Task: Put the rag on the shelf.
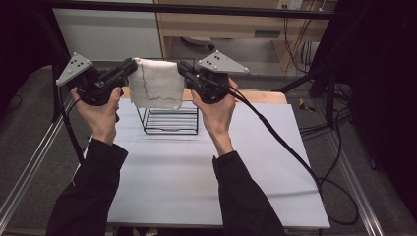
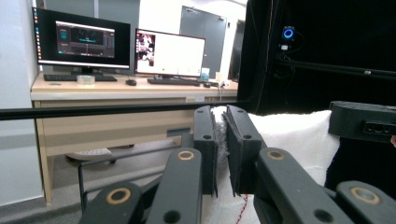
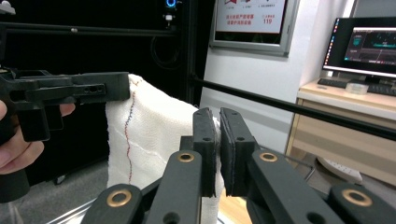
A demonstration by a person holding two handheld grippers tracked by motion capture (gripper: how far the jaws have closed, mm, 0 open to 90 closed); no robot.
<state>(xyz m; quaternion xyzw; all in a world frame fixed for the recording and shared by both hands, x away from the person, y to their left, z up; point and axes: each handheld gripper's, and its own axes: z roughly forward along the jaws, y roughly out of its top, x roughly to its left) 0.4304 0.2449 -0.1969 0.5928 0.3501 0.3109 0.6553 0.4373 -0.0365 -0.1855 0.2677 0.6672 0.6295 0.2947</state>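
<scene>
I hold the white cloth (image 1: 156, 83) stretched above the wire rack (image 1: 172, 120); left tool (image 1: 132, 67) and right tool (image 1: 183, 69) each pinch one top corner.

cloth: white towel (image 1: 156, 83), textured weave, thin dark stitched line running down it; line reads red and blue in right gripper view (image 3: 154, 135)
state: held up off the bench, stretched by its two top corners, hanging flat like a sheet
pose: upright, top edge level, lower edge loose
place: above the black wire rack (image 1: 171, 120), lower edge overlapping rack top in high view
</scene>
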